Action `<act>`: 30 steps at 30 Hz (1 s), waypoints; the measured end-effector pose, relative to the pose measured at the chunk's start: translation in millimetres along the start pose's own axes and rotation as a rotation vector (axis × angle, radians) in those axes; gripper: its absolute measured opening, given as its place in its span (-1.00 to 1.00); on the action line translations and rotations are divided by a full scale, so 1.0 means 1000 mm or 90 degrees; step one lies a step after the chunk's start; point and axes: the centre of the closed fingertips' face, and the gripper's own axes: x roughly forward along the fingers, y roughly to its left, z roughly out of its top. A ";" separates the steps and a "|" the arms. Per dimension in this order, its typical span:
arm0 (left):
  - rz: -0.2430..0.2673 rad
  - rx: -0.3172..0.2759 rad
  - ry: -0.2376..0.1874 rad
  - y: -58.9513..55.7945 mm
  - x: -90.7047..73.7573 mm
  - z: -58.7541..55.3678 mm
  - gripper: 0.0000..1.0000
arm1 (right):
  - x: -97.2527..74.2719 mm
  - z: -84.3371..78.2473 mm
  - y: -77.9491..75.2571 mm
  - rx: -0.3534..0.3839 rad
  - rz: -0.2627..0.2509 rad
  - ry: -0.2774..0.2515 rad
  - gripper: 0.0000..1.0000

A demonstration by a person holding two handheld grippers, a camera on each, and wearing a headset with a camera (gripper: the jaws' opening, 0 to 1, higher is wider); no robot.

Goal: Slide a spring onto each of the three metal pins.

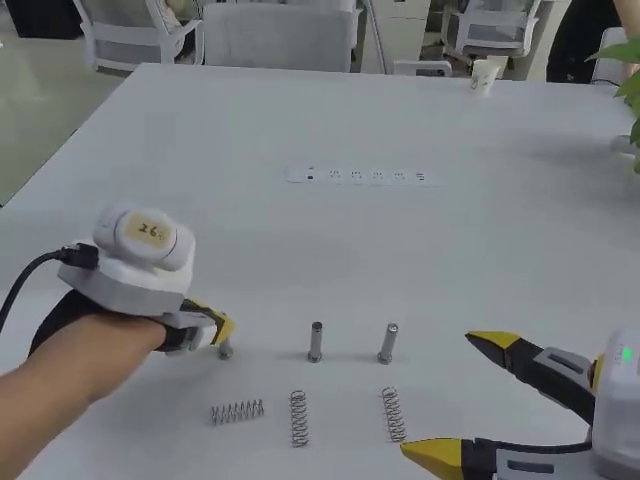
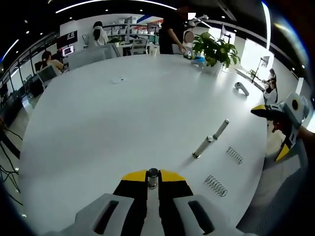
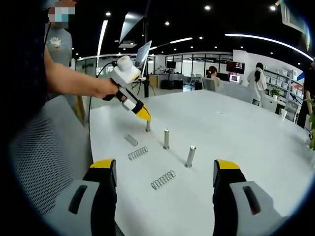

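Presently, no spring is seated on any pin. Three pins stand upright in one row on the desk point(image 1: 400, 240), and the middle pin point(image 1: 316, 341) is taken as reference.

The left pin point(image 2: 153, 179), left of the middle pin, is clamped near its top between the fingers point(image 2: 134, 177) of the left gripper point(image 1: 218, 332). The right pin point(image 1: 388, 343) stands free, right of the middle pin.

Three springs lie flat on the person's side of the middle pin. The middle spring point(image 1: 298, 417) lies directly before it, with the left spring point(image 1: 237, 411) and the right spring point(image 1: 393, 413) to either side. The left spring's long axis is laid parallel to the pin row. The other two are laid across it, pointing roughly toward the pins.

The right gripper point(image 1: 460, 397) is held low, right of the middle pin and beyond the right spring. Its fingers point(image 3: 103, 169) are spread wide and hold nothing.

The right gripper is judged the hand available for fetching, and the right spring is nearest to it, just leftward of the open fingers. That spring's long axis is seen to run roughly along the fingers' closing line. A turn of the wrist is therefore judged necessary so that the coils are pinched across.
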 end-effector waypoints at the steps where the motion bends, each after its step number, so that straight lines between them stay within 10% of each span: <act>1: 0.000 0.003 -0.004 0.000 -0.001 0.001 -1.00 | 0.000 0.000 0.000 0.000 0.000 0.001 0.61; 30: -0.017 0.045 -0.014 -0.009 -0.002 0.004 -0.79 | 0.001 -0.001 0.000 0.002 -0.001 0.005 0.61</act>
